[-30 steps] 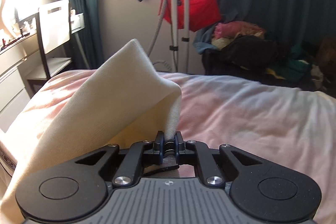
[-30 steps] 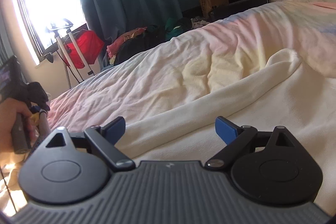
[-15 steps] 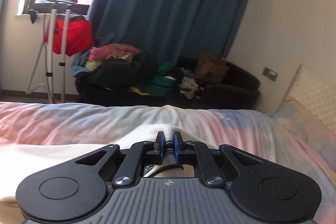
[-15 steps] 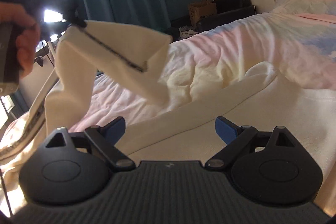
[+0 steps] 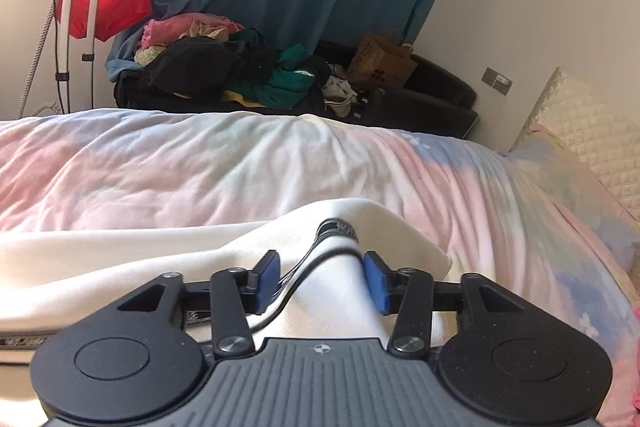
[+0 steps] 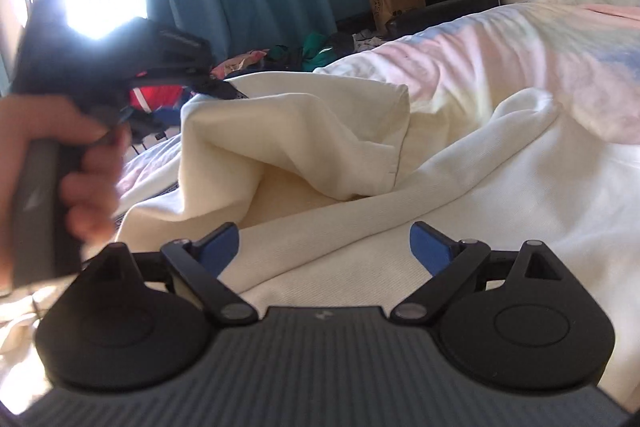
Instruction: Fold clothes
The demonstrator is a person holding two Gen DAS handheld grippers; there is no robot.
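The left hand-held gripper (image 5: 322, 279), low centre of the left wrist frame, has its blue pads parted, with a fold of the cream garment (image 5: 168, 251) and its dark-trimmed edge lying loose between them, gripped by neither. The right hand-held gripper (image 6: 324, 247), low centre of the right wrist frame, stands wide apart and empty just above the garment. The garment lies spread on the pastel bedcover (image 5: 200, 163), one flap humped mid-frame; a hand (image 6: 60, 163) grips the left tool's handle at left.
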